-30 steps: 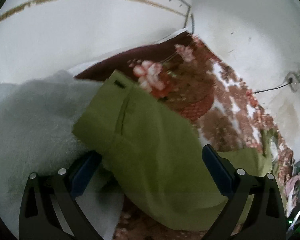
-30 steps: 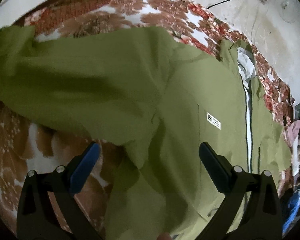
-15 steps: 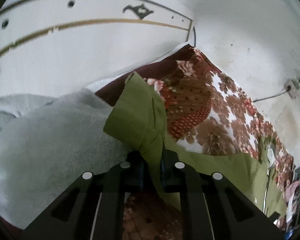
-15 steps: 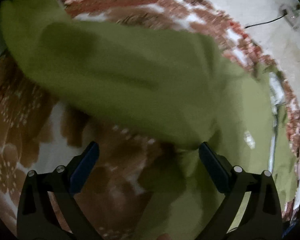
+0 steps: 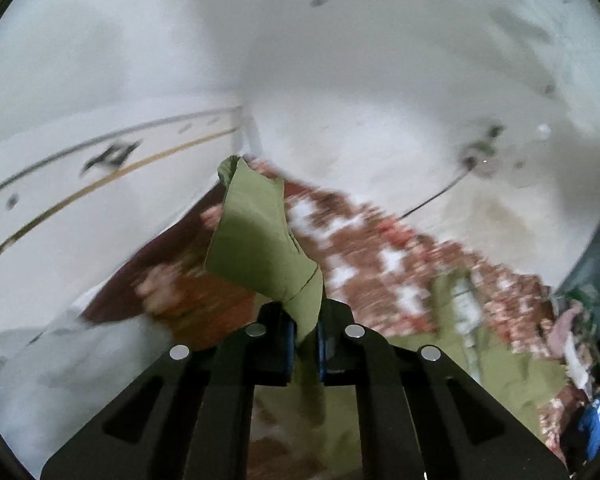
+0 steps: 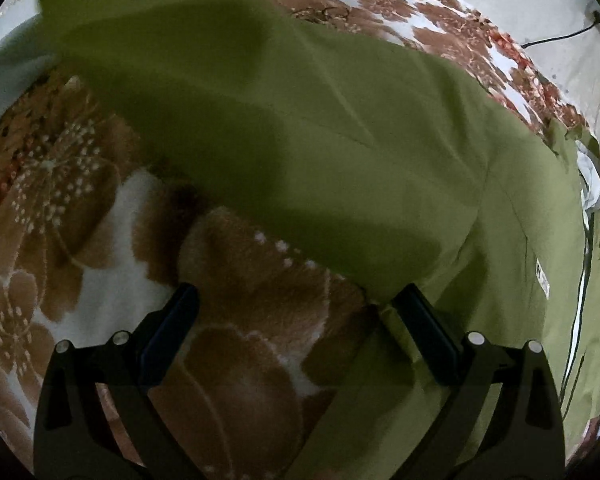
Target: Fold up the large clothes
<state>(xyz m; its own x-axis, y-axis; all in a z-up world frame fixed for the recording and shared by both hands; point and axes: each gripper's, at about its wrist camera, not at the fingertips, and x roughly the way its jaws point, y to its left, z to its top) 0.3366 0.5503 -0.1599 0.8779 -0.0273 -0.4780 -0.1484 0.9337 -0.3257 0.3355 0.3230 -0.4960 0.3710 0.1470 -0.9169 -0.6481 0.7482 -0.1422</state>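
Note:
A large olive-green jacket [image 6: 360, 152] lies spread over a brown-and-white floral blanket [image 6: 80, 220]. Its white zipper and a small white label show at the right of the right wrist view. My left gripper [image 5: 303, 334] is shut on the end of the green sleeve [image 5: 256, 240], which sticks up out of the pads and is lifted well above the bed. My right gripper [image 6: 296, 320] hangs open low over the blanket. Its right finger [image 6: 424, 328] touches the lower edge of the raised sleeve, and nothing lies between the pads.
A white headboard with a gold stripe [image 5: 100, 184] stands at the left. A white wall [image 5: 380, 80] with a socket and cable [image 5: 476, 156] runs behind the bed. A pale grey-white blanket [image 5: 60, 364] lies at lower left. Clutter [image 5: 580, 340] sits at the bed's far right.
My left gripper closed on the sleeve end and rose high with it, so the view now takes in wall and headboard. The sleeve stretched up across the right wrist view; my right gripper sank slightly.

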